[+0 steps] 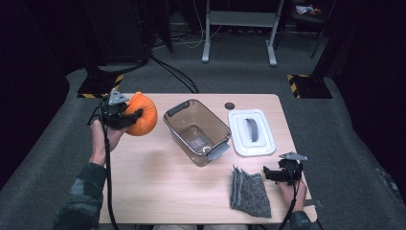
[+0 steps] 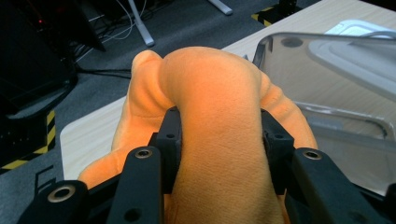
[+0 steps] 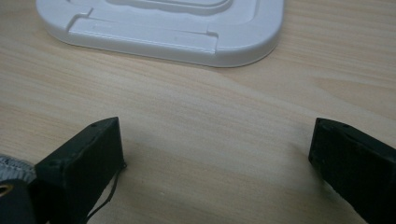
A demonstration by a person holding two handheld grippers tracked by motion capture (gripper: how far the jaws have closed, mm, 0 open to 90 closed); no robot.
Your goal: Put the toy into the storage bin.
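A: What are we holding in the left gripper point(image 2: 219, 135)?

B: We are clamping an orange cloth point(image 2: 210, 116), soft and bunched into a rounded lump. It is looking fuzzy, with folds bulging out on both sides of the jaws, and the jaws are standing partly closed, pressing into its middle.

A: And where is the cloth sitting?

B: It is not sitting on anything; we are holding it above the table's point(image 1: 158, 172) left far corner, just beside the clear bin point(image 1: 196, 132), which is standing open in the middle.

A: What are we doing with the right gripper point(image 1: 272, 174)?

B: Its jaws are standing wide apart with nothing between them, over bare wood near the front right edge. The white lid point(image 3: 163, 28) is lying flat just ahead of it, to the right of the bin, and a grey cloth point(image 1: 249, 191) is lying just to its left.
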